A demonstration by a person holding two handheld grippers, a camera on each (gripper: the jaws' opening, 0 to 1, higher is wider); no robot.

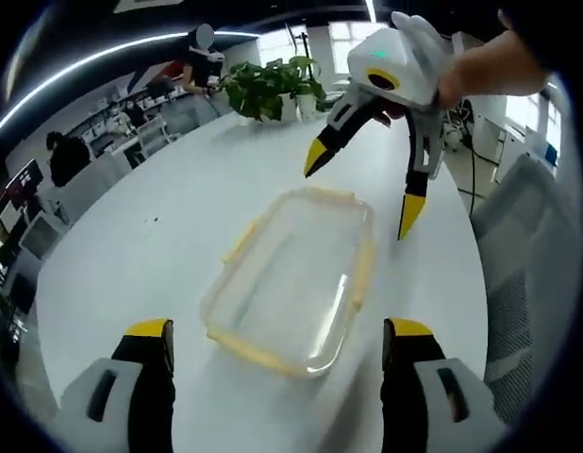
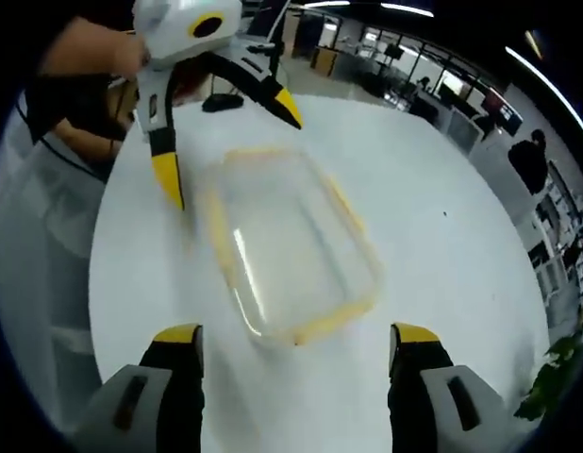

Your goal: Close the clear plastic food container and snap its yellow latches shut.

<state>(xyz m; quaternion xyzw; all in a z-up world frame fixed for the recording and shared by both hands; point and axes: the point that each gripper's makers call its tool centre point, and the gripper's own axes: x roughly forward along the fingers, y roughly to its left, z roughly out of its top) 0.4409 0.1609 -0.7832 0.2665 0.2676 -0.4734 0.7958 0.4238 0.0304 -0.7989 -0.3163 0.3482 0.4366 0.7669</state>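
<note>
A clear plastic food container (image 1: pixel 293 279) with yellow latches along its rim lies flat on the white table (image 1: pixel 159 274), its lid on. My left gripper (image 1: pixel 277 340) is open, its yellow-tipped jaws standing wide on either side of the container's near end. Across the container, my right gripper (image 1: pixel 359 193) hangs open above its far end, held by a hand. In the right gripper view the same container (image 2: pixel 290 247) lies ahead of my right gripper (image 2: pixel 296 344), whose jaws stand wide apart, and my left gripper (image 2: pixel 225 146) hovers open over the far end.
A potted plant (image 1: pixel 271 90) stands at the table's far edge, and another plant (image 2: pixel 551 382) shows by the table's edge. A dark computer mouse (image 2: pixel 222 102) lies near the person. Office desks, chairs and people (image 1: pixel 67 156) fill the background. A grey chair (image 1: pixel 532 274) stands right of the table.
</note>
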